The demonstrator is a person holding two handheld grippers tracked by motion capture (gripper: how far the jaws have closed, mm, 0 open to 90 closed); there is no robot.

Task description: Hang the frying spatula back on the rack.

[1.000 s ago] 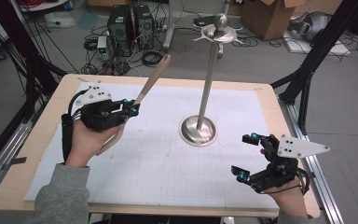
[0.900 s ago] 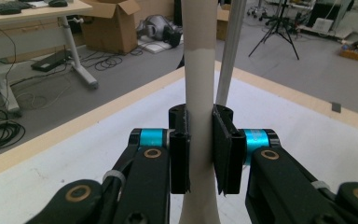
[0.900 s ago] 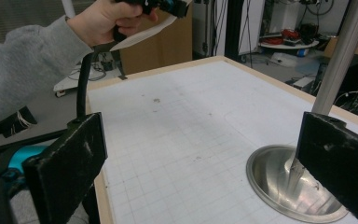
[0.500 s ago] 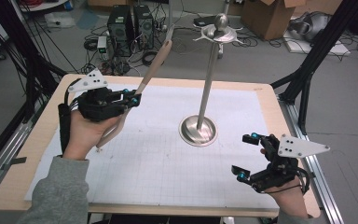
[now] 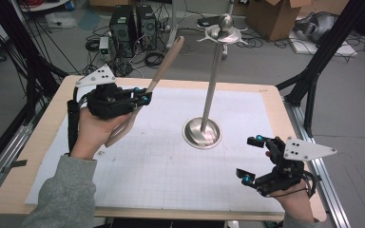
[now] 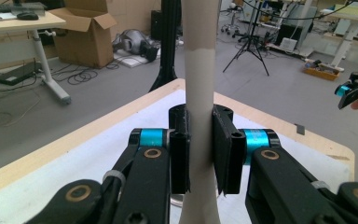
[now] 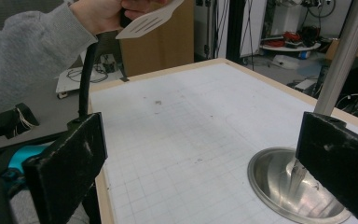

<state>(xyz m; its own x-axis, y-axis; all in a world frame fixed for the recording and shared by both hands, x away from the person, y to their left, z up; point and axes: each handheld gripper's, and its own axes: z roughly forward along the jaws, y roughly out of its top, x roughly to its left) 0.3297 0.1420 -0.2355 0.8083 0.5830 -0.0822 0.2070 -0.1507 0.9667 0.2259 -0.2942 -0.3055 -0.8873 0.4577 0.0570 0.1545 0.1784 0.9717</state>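
A beige slotted spatula (image 5: pixel 164 66) is held off the table, tilted, with its handle pointing up and away and its head (image 7: pixel 149 21) low by the person's left hand. My left gripper (image 5: pixel 142 97) is shut on the spatula's handle (image 6: pixel 199 70), both pads pressed against its sides (image 6: pixel 200 149). A metal stand (image 5: pixel 214 80) with a round base (image 5: pixel 201 133) and hooks at its top rises at the mat's middle. My right gripper (image 5: pixel 248 158) rests near the front right, jaws wide open with nothing between them (image 7: pixel 205 158). The stand's base (image 7: pixel 289 186) lies just beyond it.
A white grid mat (image 5: pixel 171 175) covers the wooden table (image 5: pixel 28 156). Black frame posts (image 5: pixel 313 71) stand at the table's right and left. Computer towers (image 5: pixel 130 23), cables and a cardboard box (image 5: pixel 275 16) sit on the floor behind.
My left gripper has lifted the spatula higher and a little toward the back of the table. The right gripper has kept still.
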